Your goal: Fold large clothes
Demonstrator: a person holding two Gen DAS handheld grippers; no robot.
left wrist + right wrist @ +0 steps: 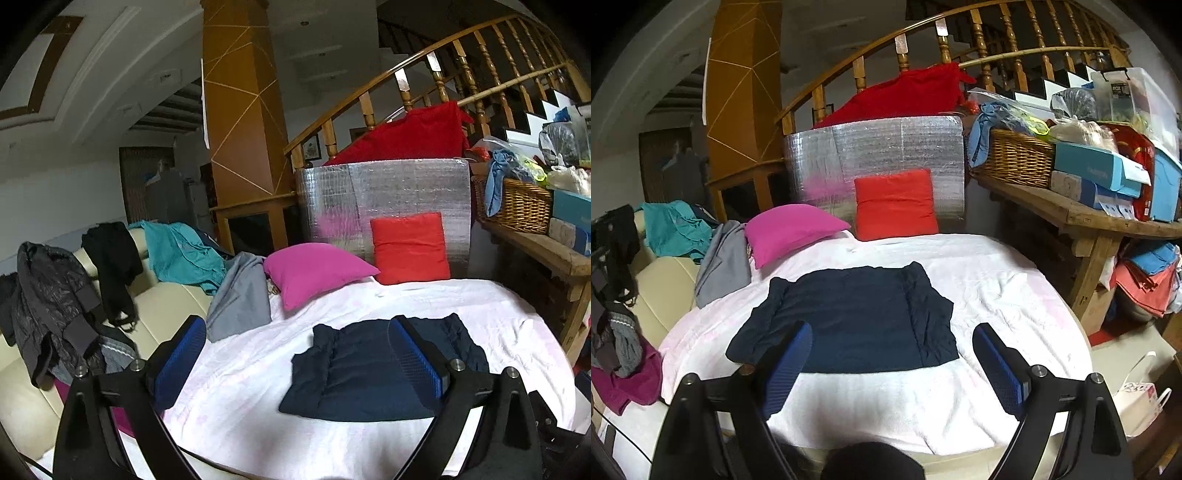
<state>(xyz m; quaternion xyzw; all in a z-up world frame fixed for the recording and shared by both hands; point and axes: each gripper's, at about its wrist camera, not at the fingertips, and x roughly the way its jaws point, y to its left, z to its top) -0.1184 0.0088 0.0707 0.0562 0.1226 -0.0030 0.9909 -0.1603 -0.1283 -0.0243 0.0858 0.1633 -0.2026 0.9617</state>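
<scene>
Both tongs, left tongs (295, 363) and right tongs (892, 365), hang apart and empty above the navy garment (849, 317), lying folded on the white bed sheet (997, 295). Next likely comes one more fold or setting it aside.

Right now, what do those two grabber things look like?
Both look alike. The left gripper and the right gripper each have two black, curved plastic arms with shiny silver bolts, and flat fingers covered in bumpy blue rubber pads.
</scene>
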